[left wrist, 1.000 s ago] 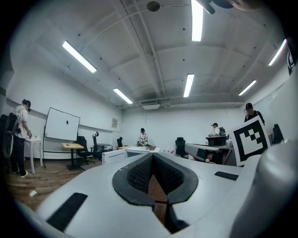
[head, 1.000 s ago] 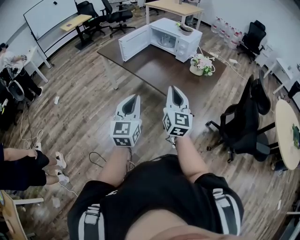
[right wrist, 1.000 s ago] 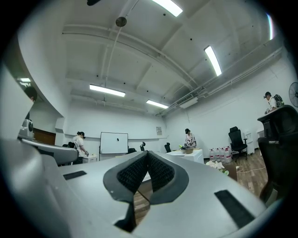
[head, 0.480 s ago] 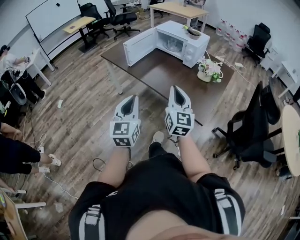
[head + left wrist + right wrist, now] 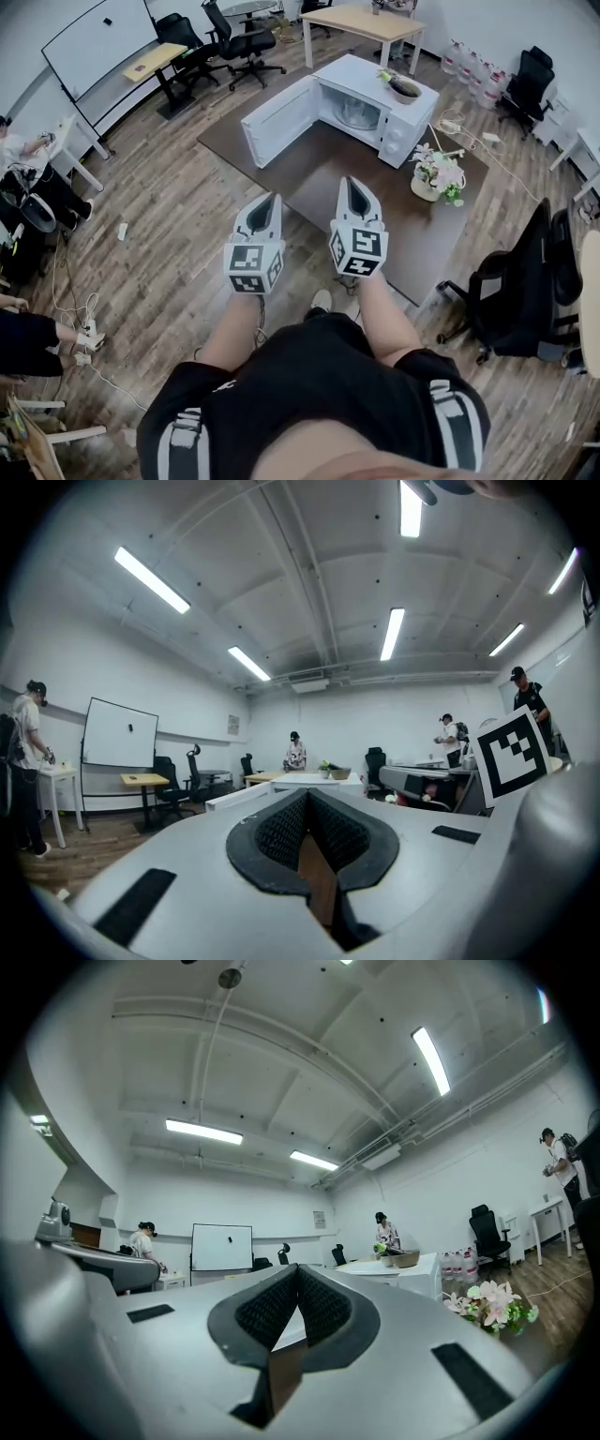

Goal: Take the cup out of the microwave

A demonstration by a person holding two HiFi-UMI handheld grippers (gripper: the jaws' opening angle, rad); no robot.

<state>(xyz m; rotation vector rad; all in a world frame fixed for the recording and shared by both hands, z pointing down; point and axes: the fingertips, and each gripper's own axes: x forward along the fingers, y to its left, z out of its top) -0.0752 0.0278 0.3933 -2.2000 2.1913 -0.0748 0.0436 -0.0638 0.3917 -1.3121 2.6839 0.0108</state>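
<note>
A white microwave [image 5: 398, 117] stands on the dark brown table [image 5: 323, 178] with its door [image 5: 278, 120] swung open to the left. Inside the cavity a pale, glassy cup [image 5: 355, 112] shows, small and not sharp. My left gripper [image 5: 270, 199] and right gripper [image 5: 351, 183] are held side by side in the air, short of the table's near edge and well apart from the microwave. Both point level toward it, jaws shut with nothing between them. In the left gripper view, the microwave's top [image 5: 292, 780] peeks over the shut left gripper [image 5: 307, 797].
A bowl with a plant [image 5: 405, 88] sits on the microwave. A flower pot [image 5: 439, 174] stands on the table's right end. A black office chair [image 5: 525, 291] is at the right. Cables lie on the wood floor [image 5: 141, 244], and people stand at the room's edges.
The table and microwave have come closer and lower in the head view as I walked toward them. Both grippers travelled forward together and stayed shut.
</note>
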